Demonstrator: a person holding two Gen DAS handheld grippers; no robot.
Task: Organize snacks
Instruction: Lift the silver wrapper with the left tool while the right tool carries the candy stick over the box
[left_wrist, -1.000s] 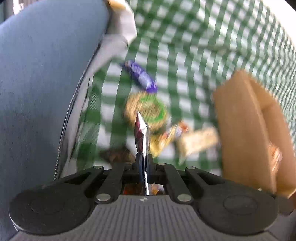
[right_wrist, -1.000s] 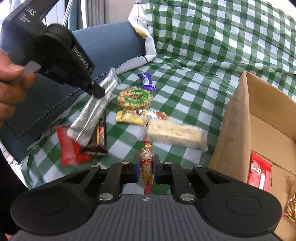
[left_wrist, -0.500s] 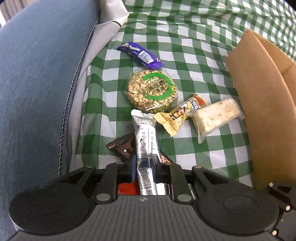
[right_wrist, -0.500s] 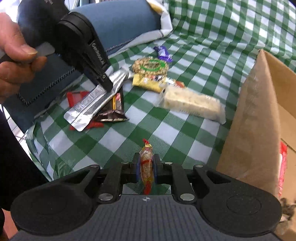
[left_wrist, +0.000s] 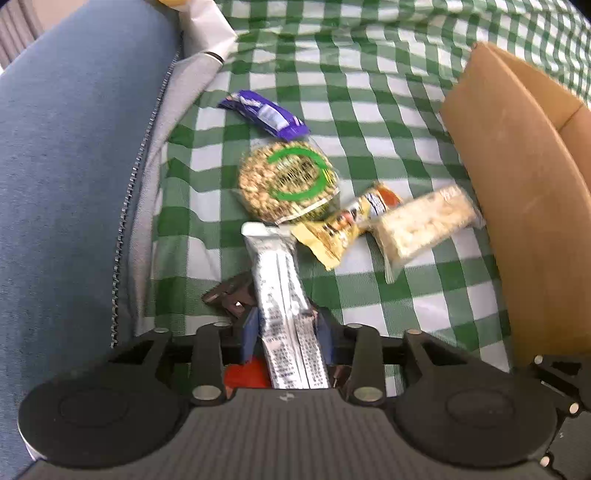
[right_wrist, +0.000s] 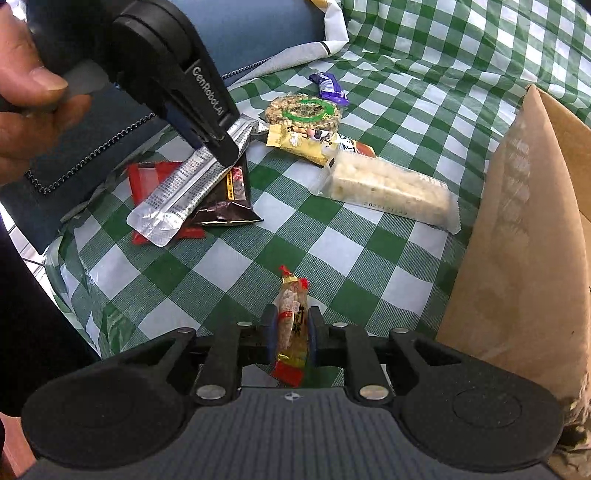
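My left gripper (left_wrist: 286, 325) is shut on a silver foil snack packet (left_wrist: 282, 295), held low over a dark brown packet (right_wrist: 225, 206) and a red packet (right_wrist: 147, 177); the silver packet also shows in the right wrist view (right_wrist: 184, 192). My right gripper (right_wrist: 291, 328) is shut on a small red-and-gold candy (right_wrist: 291, 314) above the green checked cloth (right_wrist: 343, 254). A round peanut cake (left_wrist: 288, 181), a purple bar (left_wrist: 264, 114), a yellow packet (left_wrist: 332, 229) and a white rice bar (left_wrist: 424, 225) lie on the cloth.
A cardboard box (right_wrist: 524, 229) stands at the right, its flap up; it also shows in the left wrist view (left_wrist: 517, 184). A blue cushion with a zip (left_wrist: 66, 184) lies along the left. The cloth's edge drops off at the lower left (right_wrist: 77, 280).
My left gripper has lowered the silver packet onto the dark and red packets, and its jaws stand wider around it. My right gripper with the candy has pulled back from the snacks.
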